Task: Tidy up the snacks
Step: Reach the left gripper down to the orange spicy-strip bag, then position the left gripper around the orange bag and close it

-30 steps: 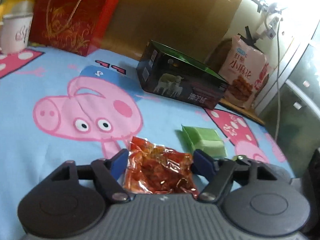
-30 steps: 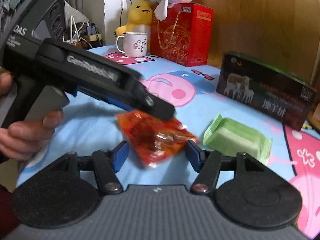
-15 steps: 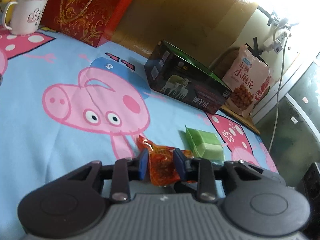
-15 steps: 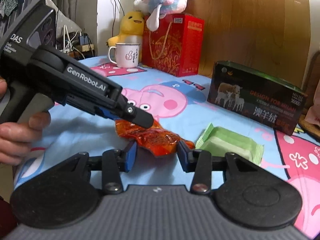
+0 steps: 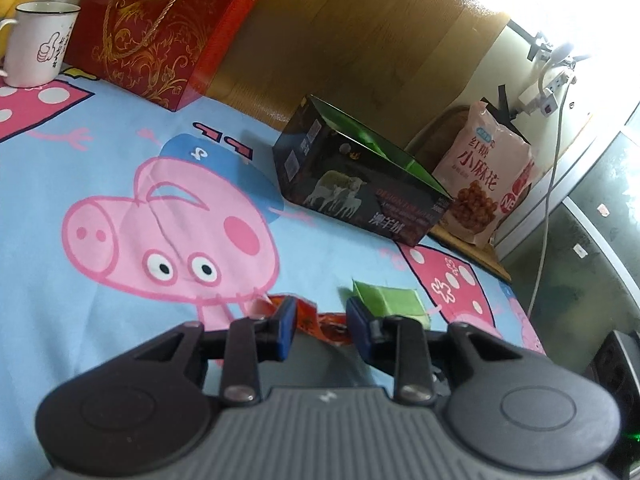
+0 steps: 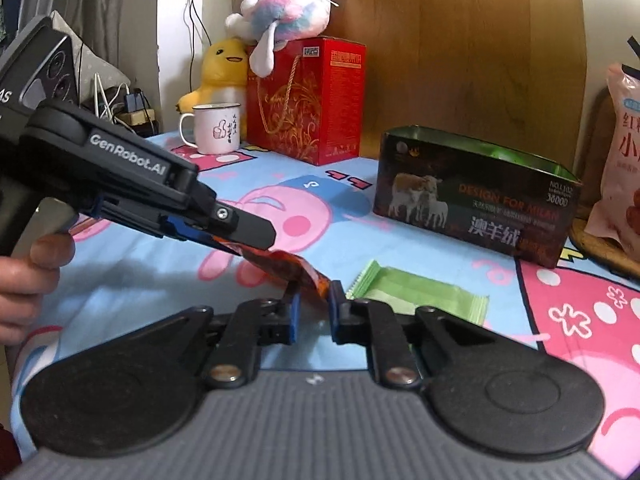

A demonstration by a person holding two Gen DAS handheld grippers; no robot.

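Note:
A red-orange snack packet [image 5: 320, 320] [image 6: 288, 268] is held above the blue cartoon-pig cloth. My left gripper [image 5: 320, 316] is shut on one end of it; in the right wrist view it reaches in from the left [image 6: 244, 232]. My right gripper [image 6: 314, 300] has narrowed around the packet's other end, its blue pads at or very near the wrapper. A green wrapped snack [image 5: 390, 300] [image 6: 416, 290] lies flat on the cloth just right of both grippers. An open dark box with sheep pictures [image 5: 360, 188] [image 6: 476, 196] stands behind.
A red gift box [image 6: 308, 100] with plush toys on and beside it and a white mug [image 6: 216, 128] stand at the back left. A pink snack bag [image 5: 484, 184] leans against the wall at right. A wooden wall runs behind.
Both grippers have closed in on the red-orange packet. The left gripper has lifted it off the cloth, and the right gripper has narrowed from wide open onto its free end.

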